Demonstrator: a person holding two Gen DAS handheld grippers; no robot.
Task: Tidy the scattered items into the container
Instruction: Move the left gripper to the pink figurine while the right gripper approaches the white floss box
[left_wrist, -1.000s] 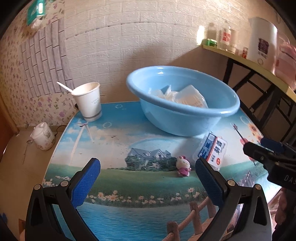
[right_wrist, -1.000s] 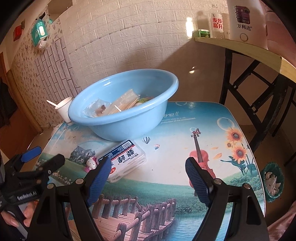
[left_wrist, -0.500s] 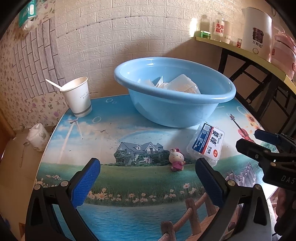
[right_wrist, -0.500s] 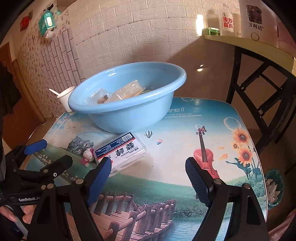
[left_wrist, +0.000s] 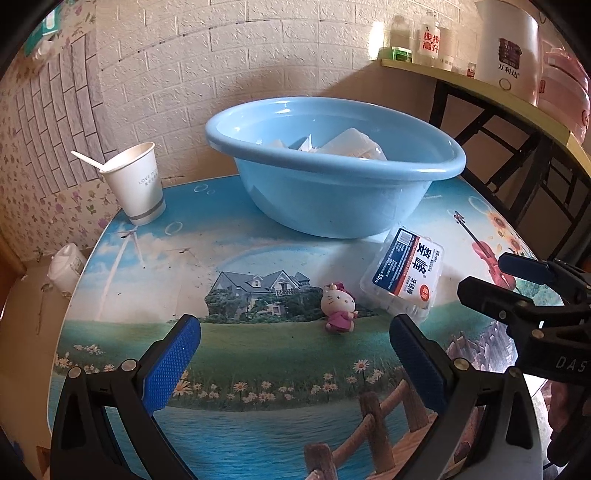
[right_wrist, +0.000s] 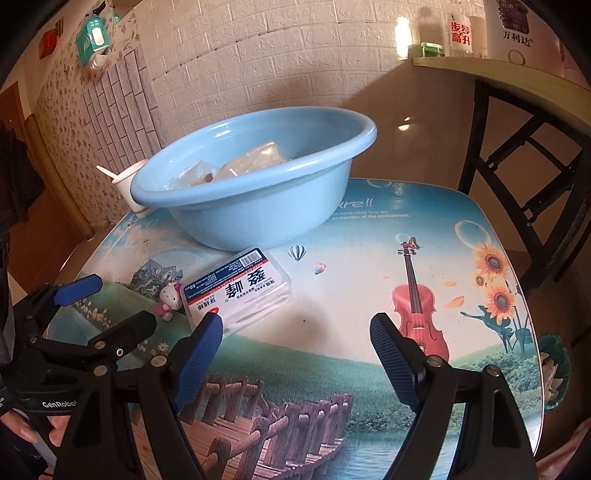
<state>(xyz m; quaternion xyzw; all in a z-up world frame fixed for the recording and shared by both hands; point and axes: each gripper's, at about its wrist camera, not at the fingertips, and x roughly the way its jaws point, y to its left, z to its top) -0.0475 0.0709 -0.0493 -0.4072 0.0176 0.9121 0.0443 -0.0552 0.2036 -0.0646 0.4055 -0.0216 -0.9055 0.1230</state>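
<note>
A light blue basin stands at the back of the picture-printed table and holds several clear packets. In front of it lie a clear plastic box with a blue and white label and a small cat figurine in pink. My left gripper hovers open just short of the figurine, nothing between its blue pads. My right gripper is open too, empty, with its left fingertip close to the box's near corner.
A white paper cup with a spoon stands at the table's back left. A shelf with bottles and a white kettle juts in at the right. A white jar sits on the low surface left of the table.
Both grippers have crept lower and closer to the table, so the figurine, box and basin look larger. Jaws stayed as wide as before; nothing was picked up.
</note>
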